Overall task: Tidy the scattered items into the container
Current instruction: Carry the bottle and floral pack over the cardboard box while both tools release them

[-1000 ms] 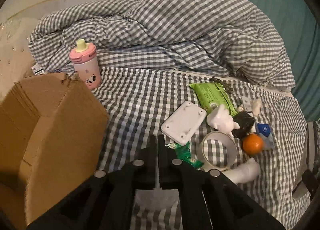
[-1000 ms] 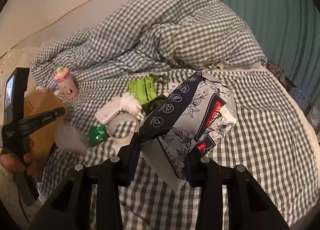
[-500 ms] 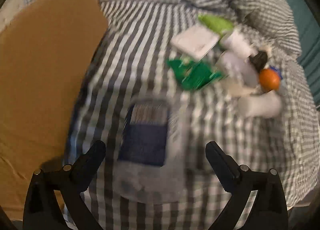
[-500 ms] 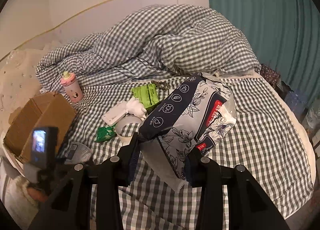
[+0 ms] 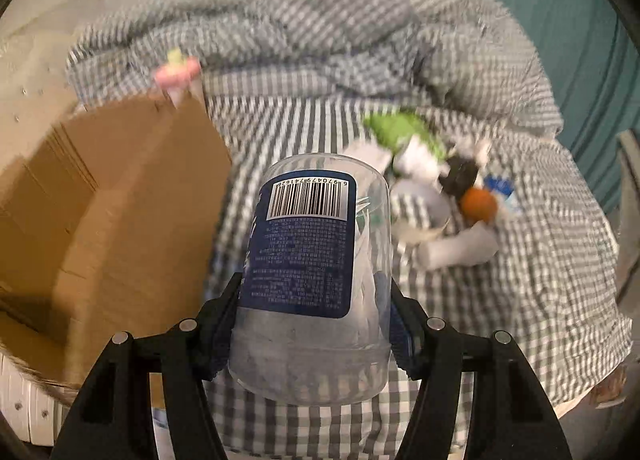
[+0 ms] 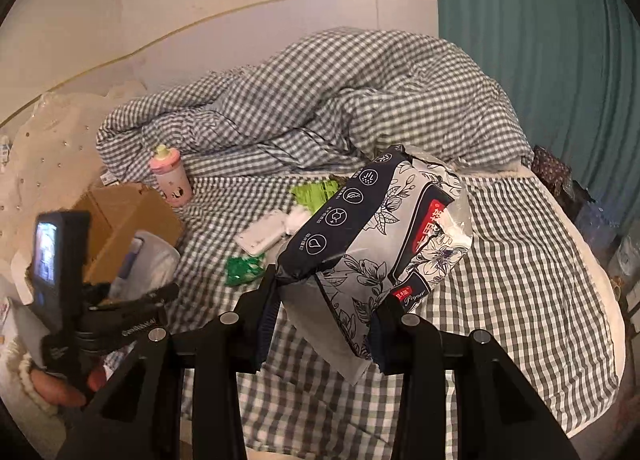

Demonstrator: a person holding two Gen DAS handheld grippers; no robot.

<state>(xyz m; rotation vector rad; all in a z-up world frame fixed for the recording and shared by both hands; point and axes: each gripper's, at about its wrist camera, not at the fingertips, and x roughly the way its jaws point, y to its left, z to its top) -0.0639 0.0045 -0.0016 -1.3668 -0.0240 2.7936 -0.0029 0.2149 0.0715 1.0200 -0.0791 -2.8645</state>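
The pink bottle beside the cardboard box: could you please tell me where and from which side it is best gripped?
Probably the straight body below the lid, approached level from its right in the right wrist view: the pink bottle stands upright, the cardboard box crowds its left and the duvet lies behind.

clear jar (image 5: pixel 312 280) with navy label, brown cardboard box (image 5: pixel 120 220), grey-white gingham sheet (image 6: pixel 520 260), navy floral tissue pack (image 6: pixel 380 236), pink cup (image 6: pixel 170 176), orange ball (image 5: pixel 478 203)

- Clear glossy plastic jar (image 5: pixel 316 260), centre of the frame.
- Matt brown cardboard box (image 5: pixel 108 220), left.
- Soft checked cloth bedsheet (image 6: pixel 520 260), right.
- Shiny printed plastic tissue pack (image 6: pixel 384 236), centre.
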